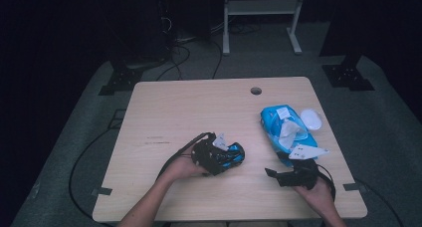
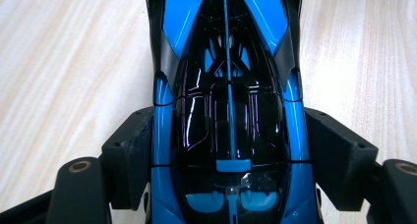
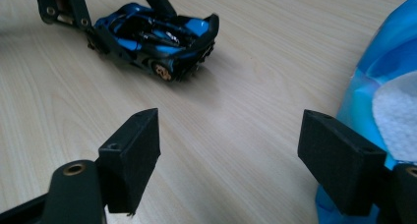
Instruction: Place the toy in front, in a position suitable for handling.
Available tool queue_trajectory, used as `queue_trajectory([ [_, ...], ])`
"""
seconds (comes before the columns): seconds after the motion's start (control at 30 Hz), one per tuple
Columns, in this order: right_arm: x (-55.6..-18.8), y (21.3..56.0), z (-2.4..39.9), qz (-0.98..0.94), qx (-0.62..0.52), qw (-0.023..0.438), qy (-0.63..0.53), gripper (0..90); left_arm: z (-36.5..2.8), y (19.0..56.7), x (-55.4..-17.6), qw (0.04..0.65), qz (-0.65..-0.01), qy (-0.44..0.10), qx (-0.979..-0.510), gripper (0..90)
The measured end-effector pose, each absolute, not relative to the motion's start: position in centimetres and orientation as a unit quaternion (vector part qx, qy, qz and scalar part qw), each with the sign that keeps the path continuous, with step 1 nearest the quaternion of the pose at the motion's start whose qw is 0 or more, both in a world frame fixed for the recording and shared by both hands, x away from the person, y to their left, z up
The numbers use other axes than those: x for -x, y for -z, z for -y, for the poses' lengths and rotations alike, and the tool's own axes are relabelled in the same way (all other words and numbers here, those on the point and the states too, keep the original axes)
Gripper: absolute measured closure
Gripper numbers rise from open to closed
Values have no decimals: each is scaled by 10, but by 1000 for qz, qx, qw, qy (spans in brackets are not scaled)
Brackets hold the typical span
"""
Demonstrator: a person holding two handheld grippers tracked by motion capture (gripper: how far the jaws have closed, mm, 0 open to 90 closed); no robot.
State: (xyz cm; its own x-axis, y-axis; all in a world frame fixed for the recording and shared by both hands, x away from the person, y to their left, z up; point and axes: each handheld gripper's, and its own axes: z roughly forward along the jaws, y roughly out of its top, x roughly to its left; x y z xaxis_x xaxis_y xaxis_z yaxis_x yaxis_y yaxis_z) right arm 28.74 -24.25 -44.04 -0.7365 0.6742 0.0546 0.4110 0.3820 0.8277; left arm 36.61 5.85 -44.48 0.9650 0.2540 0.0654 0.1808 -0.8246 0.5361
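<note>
A blue and black toy car (image 2: 228,111) lies lengthwise between the jaws of my left gripper (image 2: 228,150), whose pads (image 2: 133,155) press on its two sides. From above, the car (image 1: 235,155) sits low over the middle of the wooden table (image 1: 189,107), with my left gripper (image 1: 224,155) shut on it. In the right gripper view the car (image 3: 157,37) rests wheels down on the wood, with the left gripper's fingers (image 3: 64,10) around it. My right gripper (image 3: 228,155) stands open and holds nothing; it points toward the car from the front right (image 1: 279,170).
A blue pack of wet wipes (image 1: 283,130) with a white wipe sticking out lies at the right, close beside my right gripper's jaw (image 3: 388,76). A white oval lid (image 1: 311,119) sits next to it. A cable hole (image 1: 256,91) is near the far edge.
</note>
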Motion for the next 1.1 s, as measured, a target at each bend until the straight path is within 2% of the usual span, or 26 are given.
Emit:
queue_trajectory([
  [0.3, -291, 418, 259, -798, -343, 194, -456, 234, -56, 456, -366, 262, -116, -64, -956, 259],
  [0.63, -314, 378, 276, -775, -359, 286, -435, 242, -58, 459, -368, 273, -122, -55, -953, 257],
  [0.7, -326, 379, 278, -778, -368, 290, -418, 243, -58, 459, -368, 276, -122, -55, -952, 253],
  [0.8, -345, 388, 281, -782, -388, 284, -397, 245, -61, 457, -367, 284, -124, -60, -949, 197],
  [0.97, -364, 408, 286, -782, -416, 266, -380, 322, -68, 453, -364, 303, -129, -69, -942, 151],
  [1.1, -372, 419, 286, -784, -428, 250, -374, 470, -78, 449, -360, 317, -135, -77, -936, 118],
])
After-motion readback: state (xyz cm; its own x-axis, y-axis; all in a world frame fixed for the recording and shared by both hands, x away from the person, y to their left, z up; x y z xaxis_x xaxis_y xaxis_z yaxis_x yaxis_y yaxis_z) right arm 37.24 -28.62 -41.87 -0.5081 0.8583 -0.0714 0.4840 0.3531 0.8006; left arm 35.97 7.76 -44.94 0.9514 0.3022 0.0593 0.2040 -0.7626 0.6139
